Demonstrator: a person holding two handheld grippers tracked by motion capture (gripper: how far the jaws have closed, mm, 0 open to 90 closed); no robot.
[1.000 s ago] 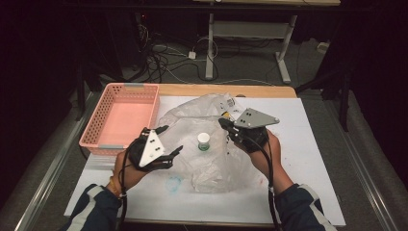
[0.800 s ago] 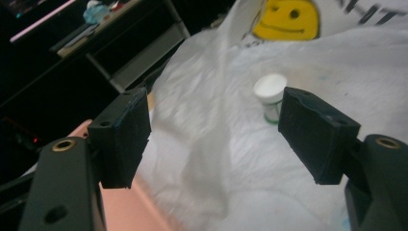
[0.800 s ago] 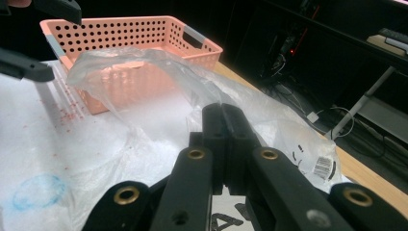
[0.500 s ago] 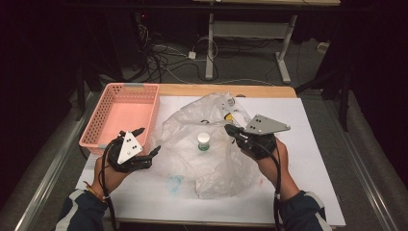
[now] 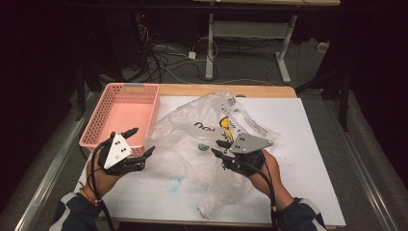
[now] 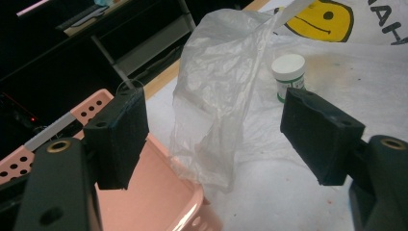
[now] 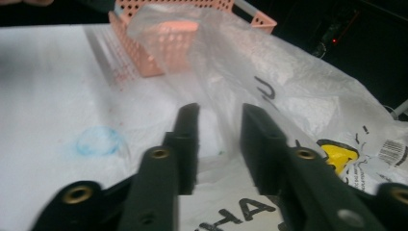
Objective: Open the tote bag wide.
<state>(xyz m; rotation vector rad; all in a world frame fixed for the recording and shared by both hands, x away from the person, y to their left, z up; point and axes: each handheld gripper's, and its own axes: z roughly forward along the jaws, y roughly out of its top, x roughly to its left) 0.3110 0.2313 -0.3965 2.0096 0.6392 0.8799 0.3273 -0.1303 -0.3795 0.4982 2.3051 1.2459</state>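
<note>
Pink basket (image 5: 126, 107) at table's (image 5: 308, 120) left, blue ring stain (image 5: 173, 183).

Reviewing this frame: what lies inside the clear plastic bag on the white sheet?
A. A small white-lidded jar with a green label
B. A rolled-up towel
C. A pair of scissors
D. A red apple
A: the left gripper view shows a small jar with a white lid and green label standing under the thin film of the plastic bag, between that gripper's open jaws.
</note>
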